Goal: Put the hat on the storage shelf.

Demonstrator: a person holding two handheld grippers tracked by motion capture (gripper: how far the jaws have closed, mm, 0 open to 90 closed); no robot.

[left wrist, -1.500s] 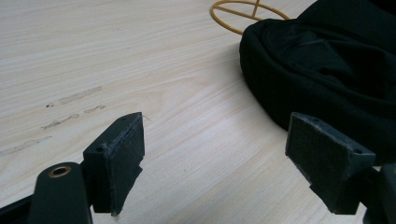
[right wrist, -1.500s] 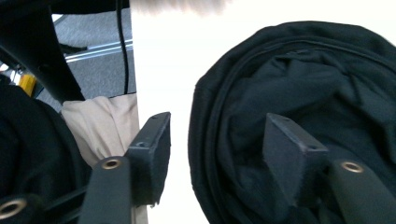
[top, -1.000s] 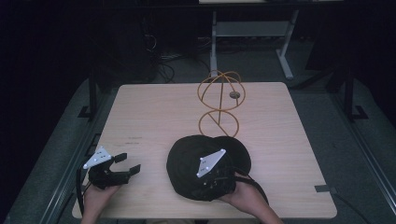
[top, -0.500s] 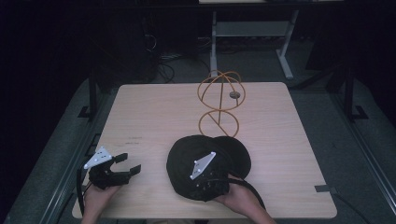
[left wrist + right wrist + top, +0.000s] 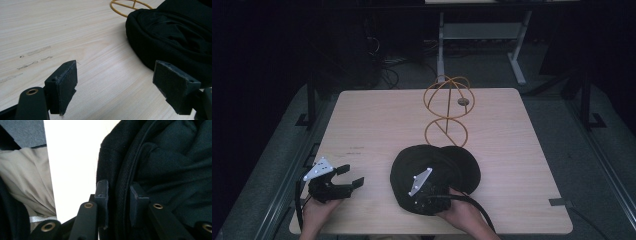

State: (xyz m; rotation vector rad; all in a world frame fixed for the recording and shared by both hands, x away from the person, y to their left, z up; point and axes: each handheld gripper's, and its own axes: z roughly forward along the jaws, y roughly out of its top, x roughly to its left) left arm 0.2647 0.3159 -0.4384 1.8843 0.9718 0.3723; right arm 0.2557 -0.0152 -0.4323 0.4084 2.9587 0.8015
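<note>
Gripping the rim of the black hat (image 5: 432, 172), the right gripper (image 5: 428, 196) is seen at the near edge of the tabletop (image 5: 377, 120); its jaws have just been closing, and in the right gripper view the hat (image 5: 160, 165) rim is pinched between the two pads (image 5: 102, 195), one outside the rim, one inside. The right hand (image 5: 464, 217) is placed just behind the gripper, its cable trailing off toward the near right. Beige cloth (image 5: 25, 177) of the person's clothing is seen past the tabletop edge in the same view.

The left gripper (image 5: 346, 181) is held near the near-left corner, jaws spread wide with nothing between them, apart from the hat. The left hand (image 5: 317, 212) is wrapped on its body. In the left gripper view, bare tabletop (image 5: 75, 37) is seen between the pads (image 5: 66, 82), with the hat (image 5: 175, 37) lying to the right, untouched.

The hat is laid flat on the near middle of the tabletop, opening up, brim toward the far right. Just beyond it a wire stand (image 5: 447, 107) of orange rings is set upright, its base ring touching or slightly under the hat's far edge; which cannot be told. A desk frame (image 5: 482, 35) is seen on the floor farther off.
</note>
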